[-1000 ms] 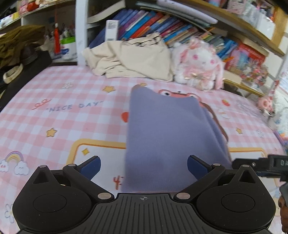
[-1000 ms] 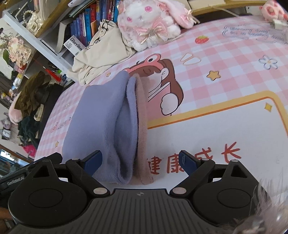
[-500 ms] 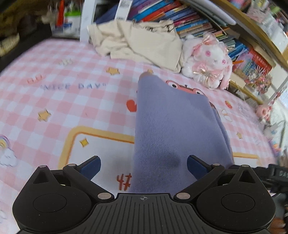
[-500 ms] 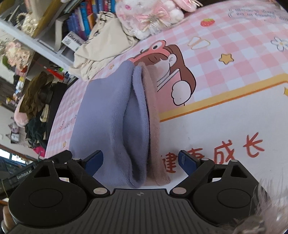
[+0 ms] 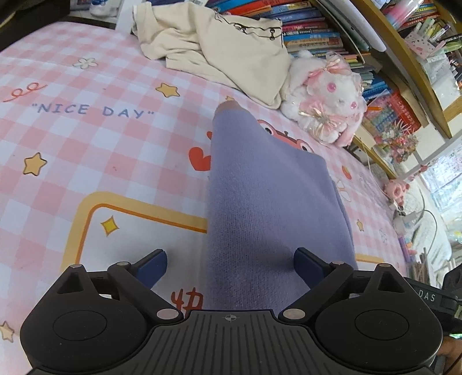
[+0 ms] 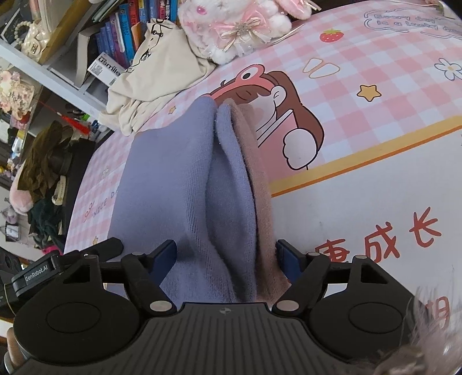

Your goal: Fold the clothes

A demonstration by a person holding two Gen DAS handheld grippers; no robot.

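Left tongs (image 5: 229,266): spread wide, jaws closing, near end of the folded purple garment (image 5: 260,207) between the blue pads (image 5: 151,266), not pinched; the left pad stands clear of the cloth, the right pad's contact can't be told. Right tongs (image 6: 226,258): also closing, the garment's stacked fold edges between them, purple layers plus a mauve-brown layer (image 6: 257,184) on the right side; pads look at or just beside the cloth, firm press not clear. In the right wrist view the other tool's bar reads "GenRobot.AI" (image 6: 36,272); in the left wrist view the other tool shows "DAS" (image 5: 427,295).

The garment lies lengthwise on a worktop under a pink checked cartoon cover (image 5: 86,150), printed "NICE DAY" (image 5: 92,111), red Chinese characters (image 6: 404,236) near the tongs, partly readable cursive "Every day is a lucky d…" (image 6: 410,23). Beyond: crumpled cream shirt (image 5: 225,49), white-pink plush bunny (image 5: 332,101), bookshelf with books (image 5: 311,34), a box with a barcode label, text too blurred (image 6: 108,69).
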